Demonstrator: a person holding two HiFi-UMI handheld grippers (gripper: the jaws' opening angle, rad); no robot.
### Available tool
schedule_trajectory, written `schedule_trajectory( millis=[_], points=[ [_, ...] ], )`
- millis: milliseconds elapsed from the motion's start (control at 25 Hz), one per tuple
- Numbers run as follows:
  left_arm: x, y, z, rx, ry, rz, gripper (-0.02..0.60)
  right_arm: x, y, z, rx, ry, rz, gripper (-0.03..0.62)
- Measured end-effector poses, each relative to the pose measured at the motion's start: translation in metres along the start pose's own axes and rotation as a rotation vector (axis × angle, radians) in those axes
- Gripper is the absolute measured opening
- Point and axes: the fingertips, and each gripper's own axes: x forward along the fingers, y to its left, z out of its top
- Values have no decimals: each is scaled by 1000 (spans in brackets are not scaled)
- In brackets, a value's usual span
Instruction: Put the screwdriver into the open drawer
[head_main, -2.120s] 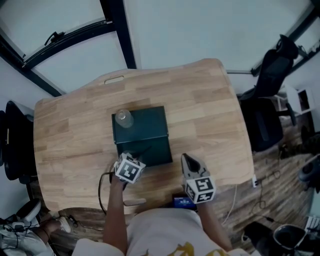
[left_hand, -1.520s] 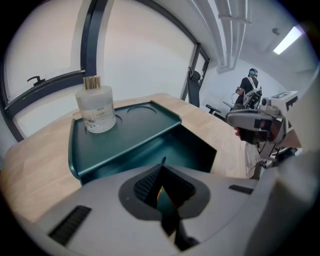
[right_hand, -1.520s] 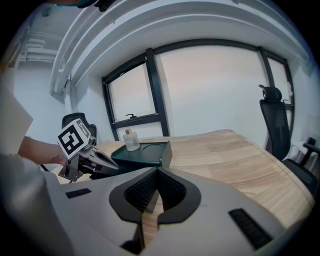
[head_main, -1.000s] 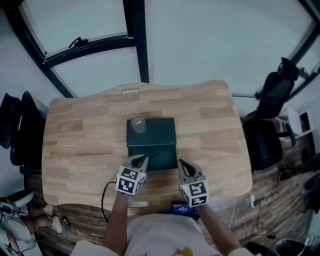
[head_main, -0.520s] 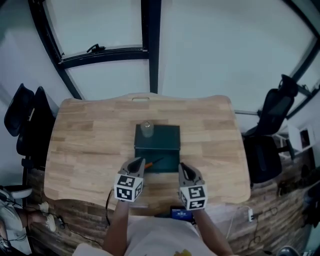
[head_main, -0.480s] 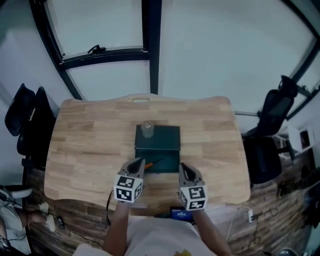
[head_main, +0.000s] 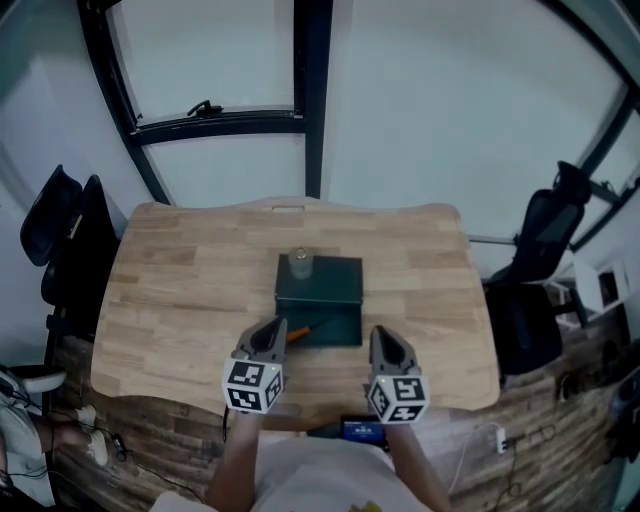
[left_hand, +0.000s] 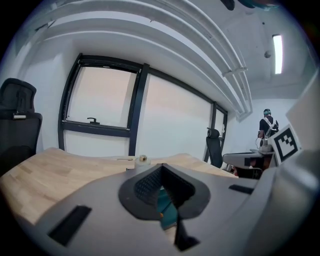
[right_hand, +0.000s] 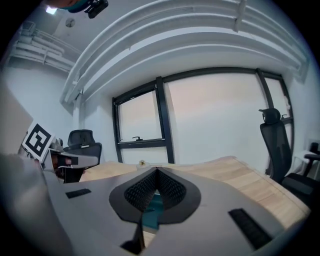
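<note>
Lying in the open drawer (head_main: 340, 329), the screwdriver (head_main: 301, 332) looks delivered; left tongs (head_main: 272, 332) and right tongs (head_main: 381, 338) hover clenched, empty, above the surface (head_main: 180, 300).

Head view dim, bluish, fisheye-bent at edges. Gripper views brighter, soft daylight from window (left_hand: 100, 100); ceiling lamp (left_hand: 277, 47) glares up right of it.

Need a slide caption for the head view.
Screwdriver in the open drawer of the dark box on the table; left hand-held gripper and right hand-held gripper hover before it.
</note>
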Motion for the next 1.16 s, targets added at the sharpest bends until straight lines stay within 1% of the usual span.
schedule_trajectory(
  millis=[80, 320, 680, 880, 1040, 1160],
  points=[
    [-2, 0, 0, 4, -2, -1, 0, -2, -1, -4, -15, 11, -17, -2],
    [-1, 1, -5, 21, 9, -7, 0, -3, -2, -5, -21, 20, -21, -2],
    [7, 7, -7, 25, 33, -8, 0, 10, 13, -5, -32, 33, 30, -2],
    [10, 6, -6, 21, 38, -30, 0, 16, 11, -12, -24, 41, 27, -2],
    [12, 3, -6, 16, 39, -36, 0, 15, 16, -6, -42, 44, 45, -2],
    [15, -2, -5, 16, 39, -51, 0, 15, 13, -7, -35, 41, 46, -2]
  ],
)
